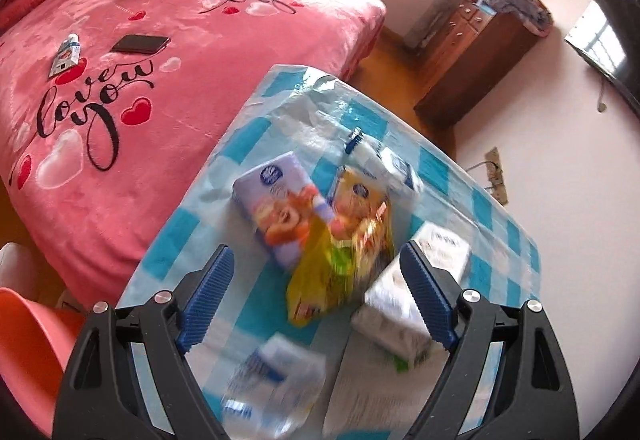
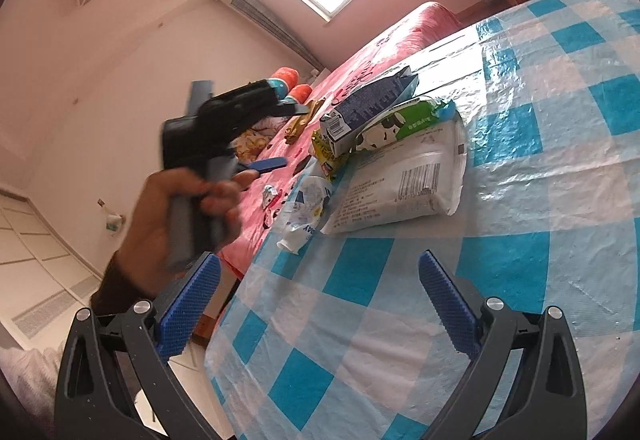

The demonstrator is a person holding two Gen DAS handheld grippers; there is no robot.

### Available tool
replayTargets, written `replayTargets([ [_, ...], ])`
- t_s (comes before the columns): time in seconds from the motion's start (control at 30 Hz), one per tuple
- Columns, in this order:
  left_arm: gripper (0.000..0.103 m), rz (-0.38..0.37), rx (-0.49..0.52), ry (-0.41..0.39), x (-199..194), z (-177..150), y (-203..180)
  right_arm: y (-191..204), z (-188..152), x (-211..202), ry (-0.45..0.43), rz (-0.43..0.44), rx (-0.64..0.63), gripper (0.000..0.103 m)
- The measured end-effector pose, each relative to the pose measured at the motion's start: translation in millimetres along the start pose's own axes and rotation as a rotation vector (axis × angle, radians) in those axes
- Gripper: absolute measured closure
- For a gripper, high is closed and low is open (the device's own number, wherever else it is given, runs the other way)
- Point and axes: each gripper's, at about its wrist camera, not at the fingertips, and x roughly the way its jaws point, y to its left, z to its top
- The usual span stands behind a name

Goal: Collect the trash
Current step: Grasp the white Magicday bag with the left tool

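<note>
1. The left gripper (image 1: 316, 292) hangs over the checked table (image 1: 492, 207), jaws wide, holding nothing; a yellow snack bag (image 1: 340, 260) lies below the gap.
2. The right gripper (image 2: 320, 304) hovers near the table's bare corner, jaws spread and empty.
3. The trash sits heaped along the edge facing the pink bed (image 1: 160, 87): a purple carton (image 1: 280, 207), a white pouch (image 2: 404, 183) and a crushed bottle (image 2: 304, 207).

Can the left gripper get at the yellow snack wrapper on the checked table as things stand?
Probably yes. The left gripper is open and empty above the table, with the yellow snack wrapper lying between its fingers' line of sight. Nothing covers the wrapper, though the purple carton and white pack crowd its sides.
</note>
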Motion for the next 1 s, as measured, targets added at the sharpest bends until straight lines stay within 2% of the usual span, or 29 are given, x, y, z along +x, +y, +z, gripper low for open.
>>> replayTargets([
  [0.1,0.018,0.055,0.001,0.018,19.3,11.6,-2.3,-4.7,1.1,-2.1,-0.003,0.016,0.020,0.005],
  [0.23,0.020,0.087,-0.033,0.048,38.2,24.8,5.4,-6.4,1.9,-2.1,0.004,0.037,0.027,0.005],
  [0.3,0.026,0.111,-0.035,0.072,47.6,28.4,7.6,-6.8,2.0,-2.0,0.006,0.042,0.029,0.005],
  [0.37,0.037,0.123,-0.038,0.088,54.2,29.1,9.0,-7.3,2.4,-1.8,0.005,0.044,0.031,0.005],
  [0.53,0.046,0.097,-0.001,0.110,56.9,15.9,0.6,-9.9,3.2,-6.6,-0.011,0.039,0.037,0.005],
  [0.63,0.048,0.068,0.040,0.130,53.3,1.4,-10.3,-10.7,3.6,-10.5,-0.028,0.023,0.036,0.005],
  [0.8,0.048,0.013,0.154,0.175,44.3,-33.7,-40.1,-12.6,4.8,-17.8,-0.068,-0.007,0.038,0.005],
  [1.0,0.048,-0.098,0.324,0.283,33.4,-85.9,-85.7,-22.4,8.6,-30.6,-0.137,-0.044,0.081,0.005],
])
